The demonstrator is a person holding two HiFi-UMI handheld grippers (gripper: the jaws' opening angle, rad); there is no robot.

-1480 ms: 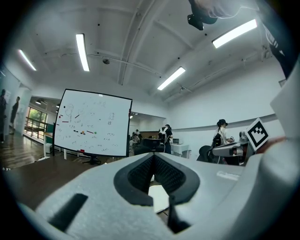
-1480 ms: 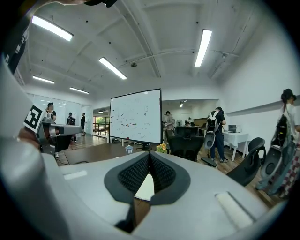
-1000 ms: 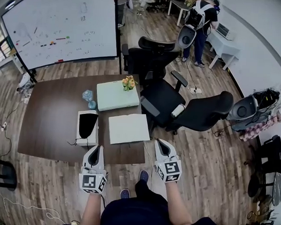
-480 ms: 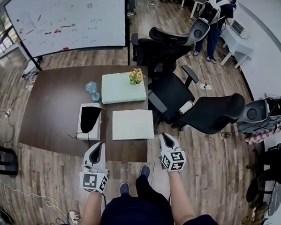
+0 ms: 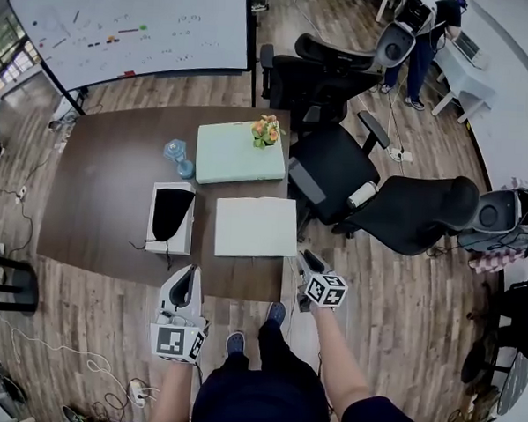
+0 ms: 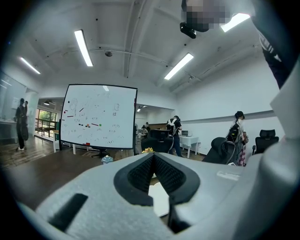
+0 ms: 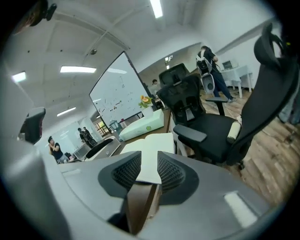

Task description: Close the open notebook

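Between the right gripper's (image 7: pixel 149 164) jaws a gap is opening, and its own view looks through it at a white page of the notebook (image 7: pixel 152 145) with the brown table edge lower down; the pads press on nothing. From overhead that gripper (image 5: pixel 307 256) sits at the table's near right corner, just beside the notebook's (image 5: pixel 256 226) near right corner, though I cannot tell whether it touches. Only the left gripper view settles the left gripper (image 6: pixel 153 157): its pads meet at the tips, holding nothing, with a sliver of the notebook (image 6: pixel 159 197) beyond. Overhead, that gripper (image 5: pixel 188 277) hangs at the table's near edge, apart from everything on it. The notebook lies open and flat on the table (image 5: pixel 106 197), near its right edge, a strip of bare wood between it and the near edge. A black office chair (image 5: pixel 337 165) crowds the table's right side, a second (image 5: pixel 414 214) behind it; the table's left half is bare. Left of the notebook an open white box (image 5: pixel 185 237) holds something black (image 5: pixel 169 211). Behind it lies a pale green box (image 5: pixel 236 156) with flowers (image 5: pixel 266 129) on top, a small blue thing (image 5: pixel 180 157) beside it, and a whiteboard (image 5: pixel 124 22) beyond.
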